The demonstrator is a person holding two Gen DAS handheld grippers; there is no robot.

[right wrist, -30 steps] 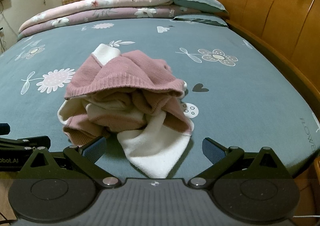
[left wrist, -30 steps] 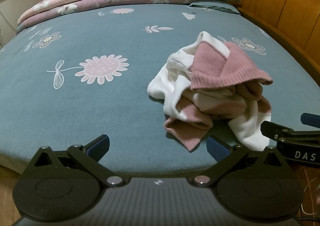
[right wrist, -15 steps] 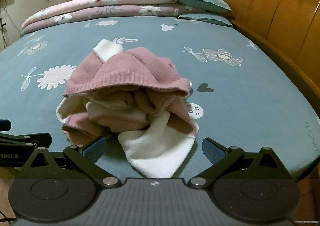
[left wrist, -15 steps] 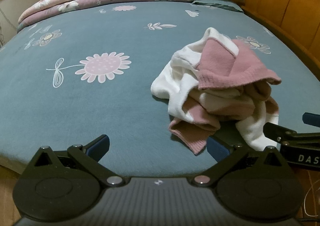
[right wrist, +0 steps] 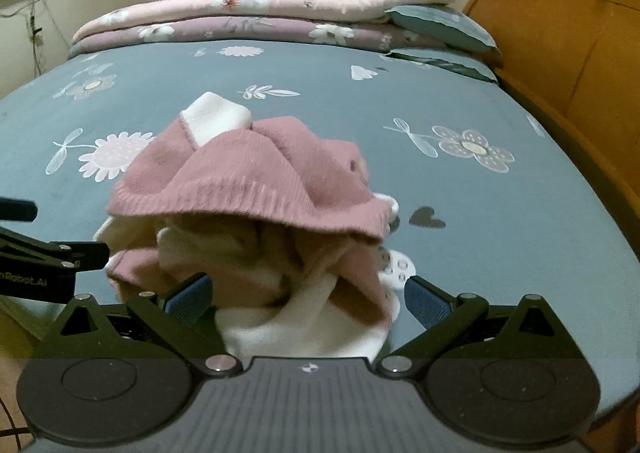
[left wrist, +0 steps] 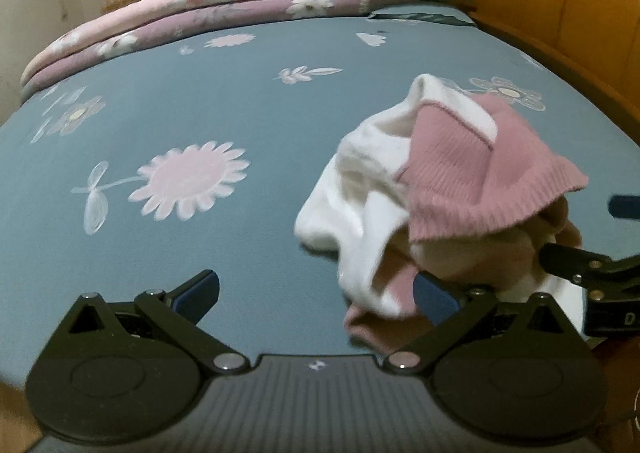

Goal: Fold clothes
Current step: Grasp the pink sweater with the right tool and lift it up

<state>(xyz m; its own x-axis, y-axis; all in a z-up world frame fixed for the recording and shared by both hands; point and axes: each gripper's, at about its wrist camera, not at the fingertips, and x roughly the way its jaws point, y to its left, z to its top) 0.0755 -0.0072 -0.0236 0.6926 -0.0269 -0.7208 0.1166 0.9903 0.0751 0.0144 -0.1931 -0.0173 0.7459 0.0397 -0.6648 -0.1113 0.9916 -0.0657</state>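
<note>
A crumpled pink and white knit sweater lies in a heap on the blue flowered bedsheet, near the front edge. My left gripper is open and empty, just left of the heap, with its right finger against the heap's lower edge. My right gripper is open, its fingers on either side of the white lower part of the sweater. Each gripper shows at the edge of the other's view.
Folded pink and purple quilts and teal pillows lie along the far side of the bed. A wooden headboard runs along the right. The bed's front edge is just below the grippers.
Both grippers have moved forward toward the sweater, which now looks larger and closer. The right gripper's fingers now flank its white lower part. The sweater itself has not moved.
</note>
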